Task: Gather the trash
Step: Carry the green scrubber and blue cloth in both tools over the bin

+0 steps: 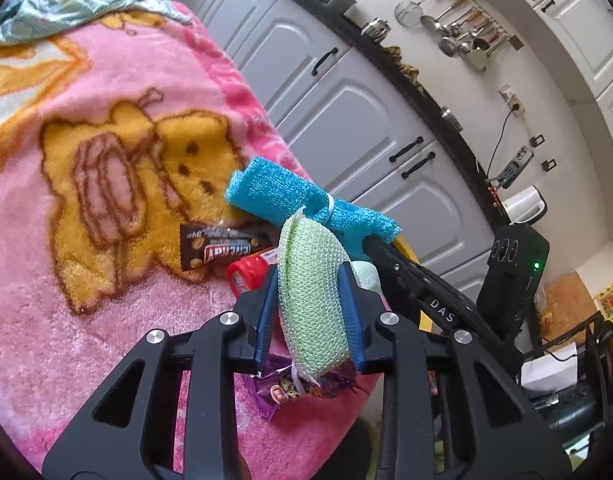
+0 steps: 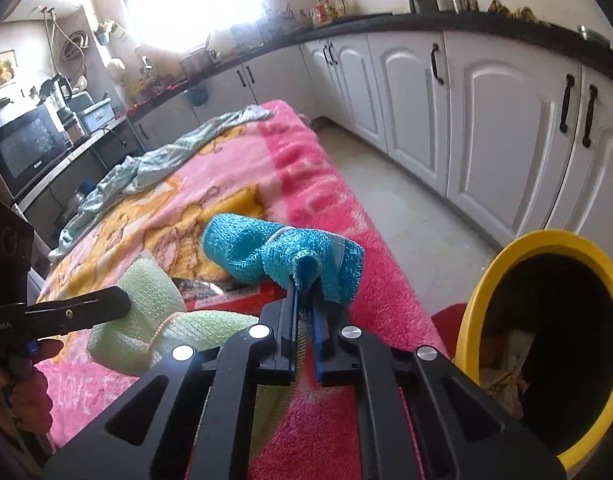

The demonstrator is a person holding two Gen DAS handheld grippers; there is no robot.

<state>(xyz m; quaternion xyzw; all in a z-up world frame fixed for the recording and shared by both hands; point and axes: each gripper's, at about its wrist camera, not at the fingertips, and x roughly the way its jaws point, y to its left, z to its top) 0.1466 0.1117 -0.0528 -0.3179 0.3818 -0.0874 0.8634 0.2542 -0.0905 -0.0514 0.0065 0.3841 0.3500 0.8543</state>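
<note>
My left gripper (image 1: 309,276) is shut on a pale green mesh sponge (image 1: 310,304), which stands upright between the blue pads. My right gripper (image 2: 304,280) is shut on one end of a blue mesh sponge (image 2: 274,252) tied with a white cord. Both sponges hang just above the pink blanket (image 1: 86,320). Under them lie a brown chocolate bar wrapper (image 1: 222,250), a red-capped item (image 1: 250,272) and a crumpled purple wrapper (image 1: 286,392). A yellow bin (image 2: 502,256) stands open to the right of the right gripper, beside the blanket's edge, with crumpled paper inside.
A grey-green cloth (image 2: 154,168) lies crumpled at the blanket's far end. White cabinets (image 2: 486,120) line the wall beyond a strip of bare floor (image 2: 406,208). A microwave (image 2: 26,148) stands on a counter at the left.
</note>
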